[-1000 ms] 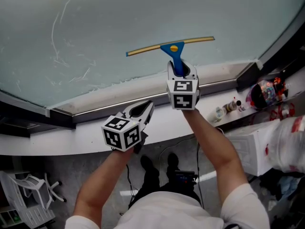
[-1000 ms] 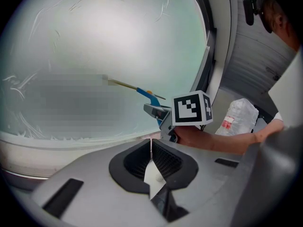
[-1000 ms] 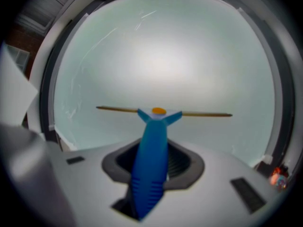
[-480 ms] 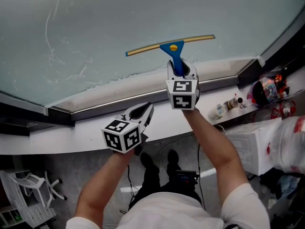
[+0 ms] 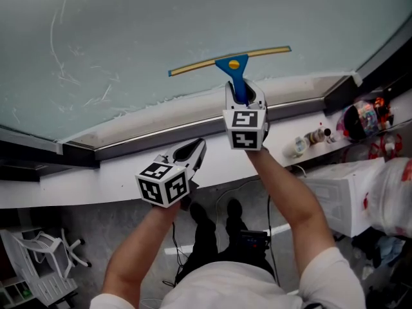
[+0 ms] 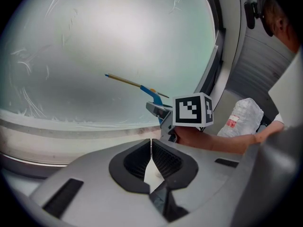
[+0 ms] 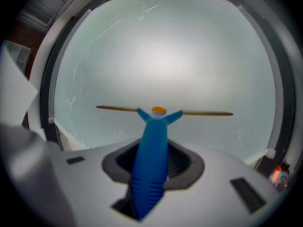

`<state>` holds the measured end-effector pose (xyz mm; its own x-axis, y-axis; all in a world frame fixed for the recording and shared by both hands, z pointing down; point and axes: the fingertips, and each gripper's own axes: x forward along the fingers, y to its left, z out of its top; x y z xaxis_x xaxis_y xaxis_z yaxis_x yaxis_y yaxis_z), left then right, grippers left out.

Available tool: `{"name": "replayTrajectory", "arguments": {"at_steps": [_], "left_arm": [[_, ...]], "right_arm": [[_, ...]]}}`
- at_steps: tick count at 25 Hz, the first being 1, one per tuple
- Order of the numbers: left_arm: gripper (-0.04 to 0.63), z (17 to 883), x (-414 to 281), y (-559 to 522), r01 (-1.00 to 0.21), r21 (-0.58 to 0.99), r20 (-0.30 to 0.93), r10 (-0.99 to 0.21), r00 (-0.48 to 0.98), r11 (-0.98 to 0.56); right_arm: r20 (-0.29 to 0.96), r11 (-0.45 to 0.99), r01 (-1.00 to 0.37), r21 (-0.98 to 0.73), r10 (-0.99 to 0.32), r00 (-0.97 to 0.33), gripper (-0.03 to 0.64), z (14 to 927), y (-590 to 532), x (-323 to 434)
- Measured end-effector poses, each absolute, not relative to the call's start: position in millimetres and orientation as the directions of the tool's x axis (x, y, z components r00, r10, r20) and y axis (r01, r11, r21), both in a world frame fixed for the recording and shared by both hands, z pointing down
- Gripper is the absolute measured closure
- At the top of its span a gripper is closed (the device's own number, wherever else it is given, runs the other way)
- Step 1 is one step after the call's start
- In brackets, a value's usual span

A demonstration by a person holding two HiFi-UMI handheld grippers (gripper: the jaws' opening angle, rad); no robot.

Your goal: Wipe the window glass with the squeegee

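In the head view, the window glass point(image 5: 161, 24) fills the upper half of the frame, with thin white streaks point(image 5: 64, 63) at its upper left. The squeegee point(image 5: 233, 64) sits just right of centre. Its long yellowish blade lies across the pane, tilted a little up to the right, and appears to touch it. The right tool point(image 5: 244, 96) is clenched on the squeegee's blue handle just below the blade. The left tool point(image 5: 192, 152) hangs lower and to the left, over the white sill point(image 5: 84, 187), well apart from the squeegee. Small bottles point(image 5: 310, 140) stand on a ledge at the right edge, beside white plastic bags point(image 5: 386, 198). A white chair point(image 5: 38, 256) shows at the lower left.

In the left gripper view, the left tool's jaws are pressed together at the bottom centre with nothing between them. Beyond them, right of centre, the right tool's marker cube stands in front of the pane and covers the lower end of the blue handle. The blade runs up to the left from it.

In the right gripper view, the blue handle rises from between the jaws at the bottom centre, gripped on both sides. The blade stretches level across the middle of the frame against the pale glass, with an orange spot where it meets the handle.
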<state>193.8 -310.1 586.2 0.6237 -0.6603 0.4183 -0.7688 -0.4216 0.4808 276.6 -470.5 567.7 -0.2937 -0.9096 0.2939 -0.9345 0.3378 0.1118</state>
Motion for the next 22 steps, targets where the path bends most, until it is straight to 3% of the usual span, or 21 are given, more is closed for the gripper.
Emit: {"name": "replayTrajectory", "arguments": {"at_steps": [22], "left_arm": [[0.561, 633, 205, -309, -0.758, 0.520, 0.457, -0.621, 0.637, -0.394]], "right_arm": [[0.339, 0.359, -0.927, 0.113, -0.890, -0.303, 0.482, 621, -468, 271]]}}
